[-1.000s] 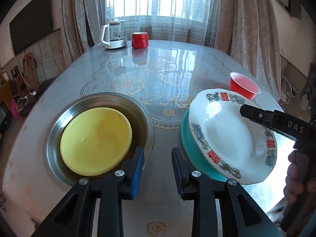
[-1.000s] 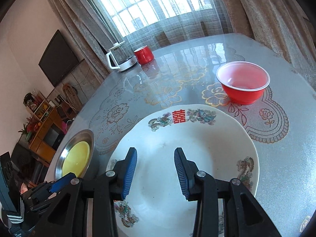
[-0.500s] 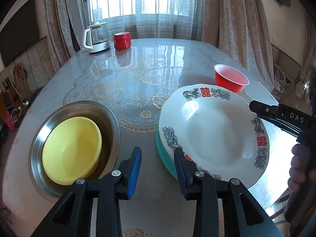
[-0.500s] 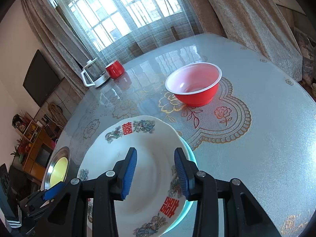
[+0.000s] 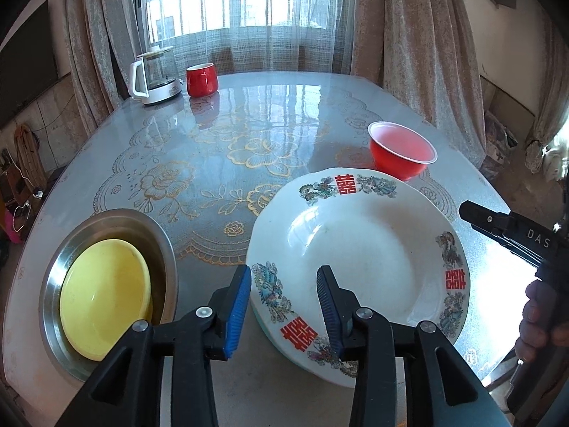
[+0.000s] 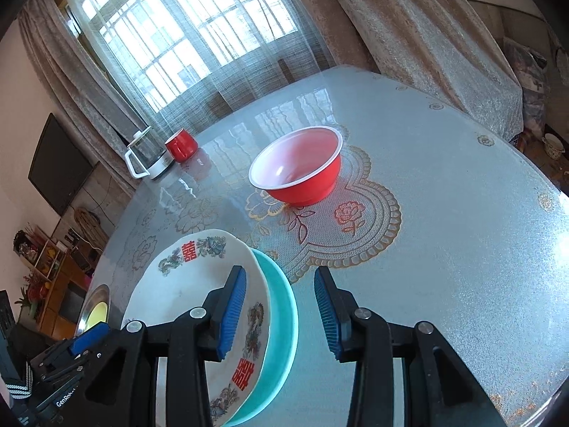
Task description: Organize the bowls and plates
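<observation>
Right wrist: red bowl [image 6: 297, 170] beyond hand-held gripper [image 6: 281, 315]

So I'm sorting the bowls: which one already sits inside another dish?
The yellow bowl, nested in the steel basin. The red bowl stands alone on the table.

Both handheld grippers point downward with blue-padded jaws parted and nothing pressed between them, the left gripper [image 5: 282, 300] having just been opening, the right gripper [image 6: 281, 311] held apart off to its right, a hand [image 5: 542, 316] wrapped round its black handle.
</observation>
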The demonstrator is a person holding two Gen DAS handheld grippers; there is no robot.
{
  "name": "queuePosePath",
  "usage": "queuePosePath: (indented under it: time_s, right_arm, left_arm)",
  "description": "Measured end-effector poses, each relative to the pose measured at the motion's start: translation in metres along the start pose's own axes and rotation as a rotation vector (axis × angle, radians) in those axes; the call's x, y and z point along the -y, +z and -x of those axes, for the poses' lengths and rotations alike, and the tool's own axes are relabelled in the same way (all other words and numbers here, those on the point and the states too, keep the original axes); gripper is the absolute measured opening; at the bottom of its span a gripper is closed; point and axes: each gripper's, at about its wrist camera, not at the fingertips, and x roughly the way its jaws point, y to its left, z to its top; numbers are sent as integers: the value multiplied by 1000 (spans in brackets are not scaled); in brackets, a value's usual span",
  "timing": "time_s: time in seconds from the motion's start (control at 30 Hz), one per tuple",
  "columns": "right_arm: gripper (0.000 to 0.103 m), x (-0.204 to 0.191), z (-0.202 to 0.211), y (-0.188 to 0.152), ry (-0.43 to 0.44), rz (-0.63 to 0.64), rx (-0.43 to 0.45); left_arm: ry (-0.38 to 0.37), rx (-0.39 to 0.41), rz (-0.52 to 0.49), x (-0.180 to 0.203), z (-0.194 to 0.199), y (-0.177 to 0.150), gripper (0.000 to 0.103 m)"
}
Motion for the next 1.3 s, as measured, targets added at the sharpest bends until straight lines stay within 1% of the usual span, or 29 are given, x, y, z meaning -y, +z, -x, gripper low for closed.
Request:
queuePosePath:
  time_s: [0.2, 0.3, 0.37, 0.47, 0.6, 0.7, 0.77, 0.93, 1.07, 1.1, 1.2, 1.3]
  right_arm:
    - [40, 11, -1, 2, -15, -24, -3]
    - [40, 18, -2, 2, -24, -38, -6]
    - [40, 22, -3, 3, -29, -47, -7]
    - [40, 27, -5, 6, -32, -62, -7]
    - [40, 36, -9, 13, -42, -85, -15]
    - [40, 41, -12, 20, -57, -94, -8]
    - [40, 44, -16, 26, -46, -102, -15]
    - [40, 47, -24, 46, -46, -113, -8]
    - [36, 48, -34, 64, -37, -110, -7]
    - [35, 49, -37, 68, -31, -111, -11]
    - [35, 52, -49, 78, -23, -126, -25]
    - [35, 52, -58, 87, -21, -128, -27]
  left_arm:
    - [-5, -21, 18, 1, -9, 9, 39]
    - [-33, -24, 29, 2, -12, 15, 39]
    - [-33, -10, 20, 4, -13, 20, 39]
    - [-54, 2, -16, 13, -16, 29, 39]
    - [-111, 3, -34, 25, -22, 43, 50]
    - [-132, 9, -28, 33, -29, 59, 50]
    - [-148, 15, -19, 38, -33, 69, 50]
    - [-202, -32, 6, 52, -55, 98, 50]
    - [-240, -78, 49, 59, -77, 118, 50]
    - [-244, -86, 61, 61, -82, 122, 50]
    - [-262, -98, 82, 68, -97, 134, 50]
    - [-250, -96, 85, 73, -112, 144, 50]
